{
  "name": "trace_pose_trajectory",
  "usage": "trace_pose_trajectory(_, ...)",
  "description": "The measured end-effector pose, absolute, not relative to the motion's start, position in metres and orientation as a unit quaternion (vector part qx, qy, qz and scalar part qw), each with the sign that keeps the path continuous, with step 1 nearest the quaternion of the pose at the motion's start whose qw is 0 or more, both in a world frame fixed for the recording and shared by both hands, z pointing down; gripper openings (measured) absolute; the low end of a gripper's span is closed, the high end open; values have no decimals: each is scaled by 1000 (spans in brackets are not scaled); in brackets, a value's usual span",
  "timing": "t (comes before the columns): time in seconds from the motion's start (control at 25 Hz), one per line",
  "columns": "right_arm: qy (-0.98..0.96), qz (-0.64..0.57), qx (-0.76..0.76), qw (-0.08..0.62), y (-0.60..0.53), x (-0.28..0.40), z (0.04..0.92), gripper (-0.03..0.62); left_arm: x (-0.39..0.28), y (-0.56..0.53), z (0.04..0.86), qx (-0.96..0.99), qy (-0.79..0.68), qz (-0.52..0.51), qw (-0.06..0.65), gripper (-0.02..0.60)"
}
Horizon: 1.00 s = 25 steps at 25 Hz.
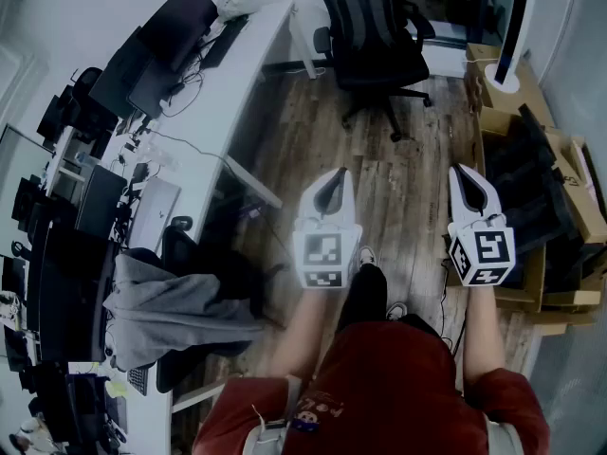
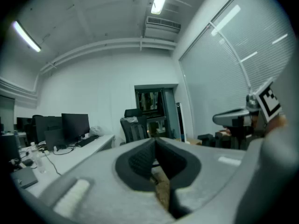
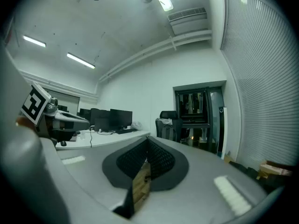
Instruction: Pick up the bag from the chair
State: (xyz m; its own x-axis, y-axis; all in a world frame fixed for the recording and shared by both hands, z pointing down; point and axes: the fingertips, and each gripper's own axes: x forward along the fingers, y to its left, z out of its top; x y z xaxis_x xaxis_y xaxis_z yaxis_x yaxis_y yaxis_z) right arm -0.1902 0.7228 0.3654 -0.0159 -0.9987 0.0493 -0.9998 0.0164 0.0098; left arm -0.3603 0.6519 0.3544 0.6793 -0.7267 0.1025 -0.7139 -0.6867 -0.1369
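Observation:
A black backpack (image 1: 365, 12) leans upright on the seat of a black office chair (image 1: 387, 72) at the far end of the wooden floor. The backpack (image 2: 132, 129) and the chair (image 3: 169, 125) also show small and far off in both gripper views. My left gripper (image 1: 331, 178) and right gripper (image 1: 466, 174) are held side by side at waist height, well short of the chair and pointing toward it. On each gripper the jaws meet at the tips with nothing between them, as the left gripper (image 2: 155, 141) and right gripper (image 3: 148, 140) show in their own views.
A long white desk (image 1: 242, 74) with monitors, keyboards and cables runs along the left. Close at my left, another chair carries a grey garment (image 1: 166, 306). Cardboard boxes (image 1: 560, 183) and dark items are stacked at the right. A white floor stand (image 1: 507, 64) is near them.

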Motion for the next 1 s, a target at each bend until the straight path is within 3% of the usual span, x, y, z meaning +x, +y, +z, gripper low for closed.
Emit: trace_pose_trajectory(1.0,-707,57,704,35,592,-157,392,2,-331,518,384,-912,393,-115,10,-3)
